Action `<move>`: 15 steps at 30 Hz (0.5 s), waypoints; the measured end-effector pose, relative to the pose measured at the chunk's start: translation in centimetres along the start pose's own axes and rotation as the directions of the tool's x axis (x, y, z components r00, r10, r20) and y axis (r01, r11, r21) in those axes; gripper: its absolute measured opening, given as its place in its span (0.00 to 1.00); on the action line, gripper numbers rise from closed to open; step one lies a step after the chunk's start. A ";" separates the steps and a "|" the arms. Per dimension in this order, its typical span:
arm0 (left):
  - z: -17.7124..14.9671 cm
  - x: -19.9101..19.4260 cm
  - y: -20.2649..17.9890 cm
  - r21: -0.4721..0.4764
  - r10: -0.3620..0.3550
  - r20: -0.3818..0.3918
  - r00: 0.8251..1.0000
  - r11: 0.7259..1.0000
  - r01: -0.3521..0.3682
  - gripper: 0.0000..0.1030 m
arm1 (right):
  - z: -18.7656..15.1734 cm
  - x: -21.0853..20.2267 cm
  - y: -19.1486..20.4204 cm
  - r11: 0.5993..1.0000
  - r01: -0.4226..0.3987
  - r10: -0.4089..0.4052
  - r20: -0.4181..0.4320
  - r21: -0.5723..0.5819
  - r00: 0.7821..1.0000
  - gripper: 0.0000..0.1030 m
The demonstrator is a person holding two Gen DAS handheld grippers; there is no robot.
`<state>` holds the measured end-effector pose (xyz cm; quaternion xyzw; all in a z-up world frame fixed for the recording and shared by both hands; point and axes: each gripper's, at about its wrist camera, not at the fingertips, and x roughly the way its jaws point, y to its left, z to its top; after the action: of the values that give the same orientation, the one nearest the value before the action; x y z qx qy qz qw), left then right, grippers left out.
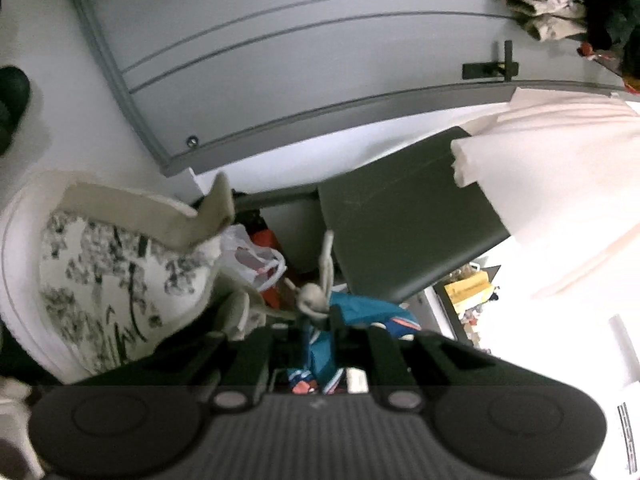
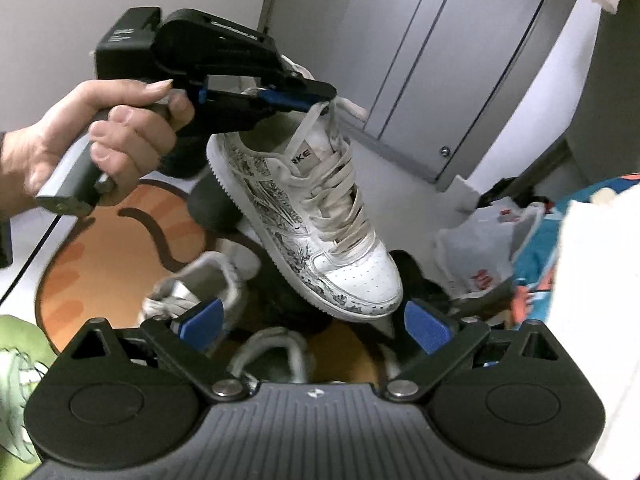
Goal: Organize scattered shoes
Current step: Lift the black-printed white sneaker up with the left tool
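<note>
White sneaker (image 2: 316,216), black-inked sides, dangles above the orange mat (image 2: 120,248); my left gripper (image 2: 324,94) pinches its laces, right gripper (image 2: 316,320) spread empty.

- The sneaker (image 2: 320,216) hangs by its lace from the left tongs (image 2: 320,94), toe down, above the floor.
- Below it, another shoe (image 2: 200,284) lies on the rug (image 2: 120,256).
- A plastic bag (image 2: 480,252) lies right of the sneaker.
- The right tongs (image 2: 316,324) stand apart beneath the toe.

The floor (image 2: 24,264) is pale, with an orange rug (image 2: 104,264) patterned in brown curves lying on it. On the rug sit a grey-white sneaker (image 2: 200,284) and a dark shoe (image 2: 212,208), close together. A green shoe (image 2: 20,364) lies at the rug's edge. A white plastic bag (image 2: 476,252) rests further right, against blue clutter (image 2: 536,256).
</note>
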<state>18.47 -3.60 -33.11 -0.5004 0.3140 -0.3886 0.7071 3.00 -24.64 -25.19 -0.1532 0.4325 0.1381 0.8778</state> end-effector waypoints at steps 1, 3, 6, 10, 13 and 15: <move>0.0 -0.6 0.0 0.000 0.001 0.002 1.000 1.000 -0.001 0.08 | 0.3 0.4 0.8 1.000 -0.013 0.013 -0.001 0.006 1.000 0.97; 0.0 -2.4 0.2 -0.005 -0.002 0.014 1.000 1.000 0.002 0.08 | 0.7 0.8 1.9 0.999 -0.032 0.032 -0.002 0.009 1.000 0.97; 0.1 -5.6 1.0 -0.046 0.010 0.034 0.999 0.999 -0.008 0.08 | 1.3 1.7 4.0 0.997 -0.070 0.070 -0.005 -0.030 0.998 0.97; 0.1 -8.7 2.2 -0.064 0.039 0.050 0.998 0.997 -0.036 0.08 | 2.1 3.1 6.0 0.992 -0.093 0.092 -0.020 -0.085 0.996 0.97; -0.1 -11.3 3.1 -0.078 0.036 0.080 0.996 0.997 -0.030 0.08 | 2.9 4.3 7.4 0.985 -0.144 0.141 -0.040 -0.098 0.989 0.97; -0.1 -12.8 3.5 -0.083 0.045 0.094 0.995 0.996 -0.037 0.08 | 3.1 5.1 8.0 0.980 -0.175 0.170 -0.058 -0.099 0.984 0.97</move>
<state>12.84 8.08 -35.75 -0.5401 0.3054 -0.3362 0.7084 5.22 -15.57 -28.71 -0.1637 0.4578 0.2320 0.8425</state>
